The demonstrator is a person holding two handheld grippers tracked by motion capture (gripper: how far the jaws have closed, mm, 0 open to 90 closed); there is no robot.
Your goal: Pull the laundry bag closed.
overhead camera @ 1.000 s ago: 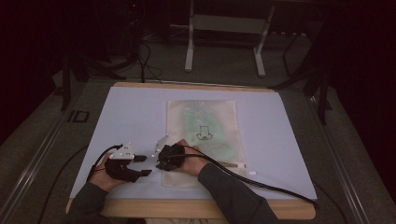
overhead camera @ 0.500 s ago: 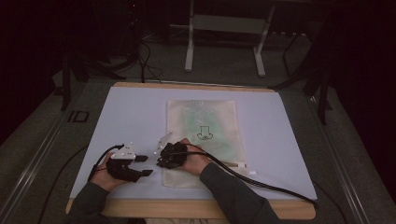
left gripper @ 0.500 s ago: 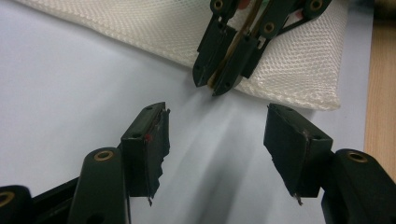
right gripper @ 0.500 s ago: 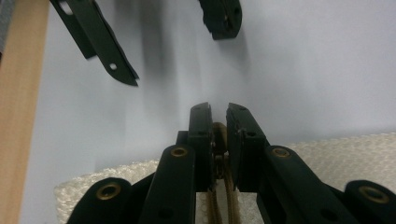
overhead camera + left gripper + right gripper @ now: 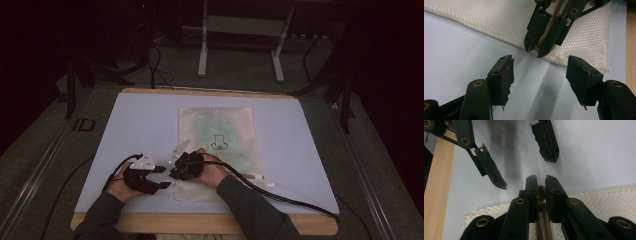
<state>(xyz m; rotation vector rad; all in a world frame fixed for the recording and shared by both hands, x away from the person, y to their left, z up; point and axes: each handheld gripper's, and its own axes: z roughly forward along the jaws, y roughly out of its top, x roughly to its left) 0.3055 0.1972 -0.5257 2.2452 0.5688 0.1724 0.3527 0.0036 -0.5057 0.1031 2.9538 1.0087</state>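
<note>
At the table's near edge, bare wood (image 5: 210, 224) shows below a white sheet (image 5: 130, 125) covering the top. The left gripper (image 5: 540, 77) hovers over the sheet near the near-left corner, jaws spread wide and holding nothing. Just beside it, the right gripper (image 5: 541, 185) is pinched on the brown zipper pull (image 5: 541, 190) at the near-left corner of the cream mesh bag (image 5: 220, 145) (green inside). Beyond the far edge, a dim grey floor holds a metal stand (image 5: 240, 30) and cables.
</note>
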